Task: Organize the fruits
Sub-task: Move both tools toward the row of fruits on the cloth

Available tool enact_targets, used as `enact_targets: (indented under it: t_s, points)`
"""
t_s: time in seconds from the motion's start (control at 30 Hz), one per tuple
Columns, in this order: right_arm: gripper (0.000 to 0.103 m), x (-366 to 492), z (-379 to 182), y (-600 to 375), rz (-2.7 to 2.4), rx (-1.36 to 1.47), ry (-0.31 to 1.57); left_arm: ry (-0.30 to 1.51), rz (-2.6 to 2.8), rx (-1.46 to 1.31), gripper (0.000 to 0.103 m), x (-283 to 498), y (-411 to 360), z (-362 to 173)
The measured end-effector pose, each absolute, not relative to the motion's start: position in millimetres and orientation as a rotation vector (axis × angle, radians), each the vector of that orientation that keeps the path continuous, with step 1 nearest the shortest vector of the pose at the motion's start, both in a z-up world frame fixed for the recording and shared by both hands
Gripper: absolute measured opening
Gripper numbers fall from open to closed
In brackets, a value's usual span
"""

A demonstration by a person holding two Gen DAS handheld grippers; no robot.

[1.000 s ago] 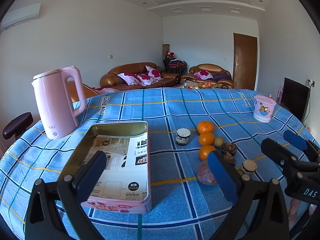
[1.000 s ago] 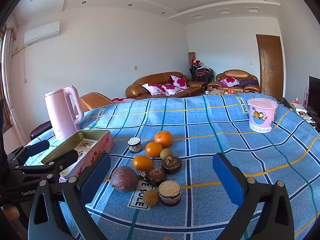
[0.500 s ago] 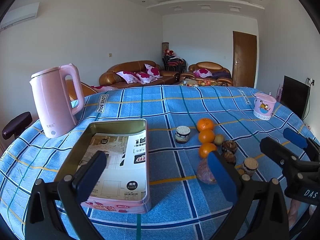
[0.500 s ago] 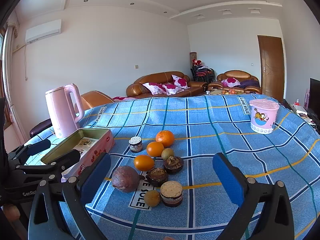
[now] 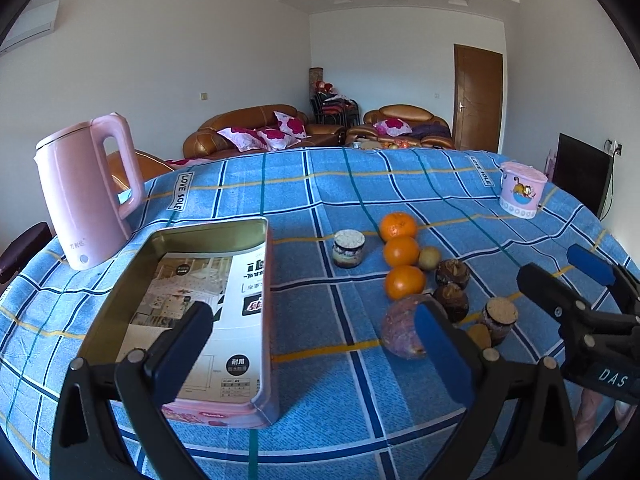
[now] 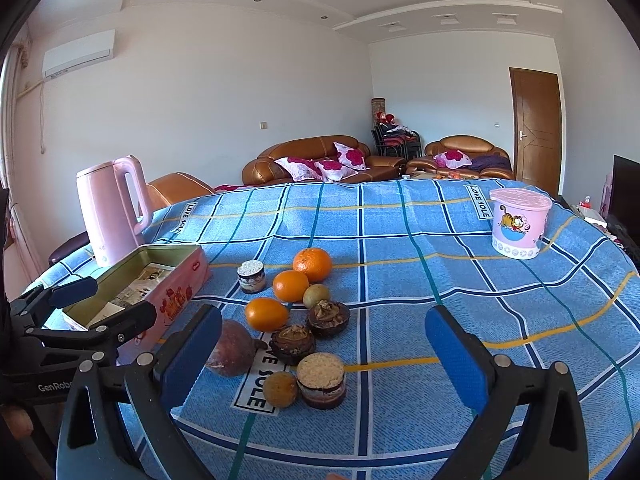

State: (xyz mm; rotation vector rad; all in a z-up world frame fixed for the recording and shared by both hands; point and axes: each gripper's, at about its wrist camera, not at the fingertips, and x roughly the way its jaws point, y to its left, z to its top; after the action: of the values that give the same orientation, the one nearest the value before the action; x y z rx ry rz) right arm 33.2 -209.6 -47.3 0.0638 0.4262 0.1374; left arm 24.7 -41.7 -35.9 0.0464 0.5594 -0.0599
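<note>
Three oranges (image 6: 290, 285) lie in a row on the blue checked tablecloth, with a small green fruit (image 6: 316, 296), a purple passion fruit (image 6: 231, 348) and a small brown fruit (image 6: 280, 389) beside them. They also show in the left wrist view, oranges (image 5: 401, 251) and passion fruit (image 5: 400, 332). An open pink tin box (image 5: 192, 300) with a paper inside lies to their left. My left gripper (image 5: 312, 350) is open and empty above the box's near end. My right gripper (image 6: 324, 352) is open and empty over the near fruits.
A pink kettle (image 5: 86, 190) stands at the far left. Two small lidded jars (image 6: 251, 277) (image 6: 321, 380) and two dark cupcakes (image 6: 328, 318) sit among the fruits. A pink cartoon tub (image 6: 519, 222) stands at the far right. The table edge curves close below both grippers.
Both grippers have dipped and shifted slightly, so the table contents sit a little higher in view. Nothing on the table has moved, and both grippers stay open.
</note>
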Motion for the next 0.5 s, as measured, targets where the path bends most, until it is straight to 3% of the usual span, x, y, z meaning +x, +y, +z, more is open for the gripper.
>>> enact_targets:
  t_s: [0.13,0.2,0.33,0.5]
  points:
    - [0.100,38,-53,-221,0.115,0.086,0.439,0.583,-0.100,0.074,0.094,30,-55,-39]
    - [0.092,40,-56,-225,0.112,0.096,0.450,0.598,-0.131,0.069,0.093,32,-61,-41]
    - [0.087,43,-61,-231,0.114,0.114,0.467,0.621,-0.182,0.093,0.091,39,-78,-44]
    - [0.077,53,-65,-242,0.128,0.186,0.521,0.677,-0.233,0.116,0.080,53,-93,-53]
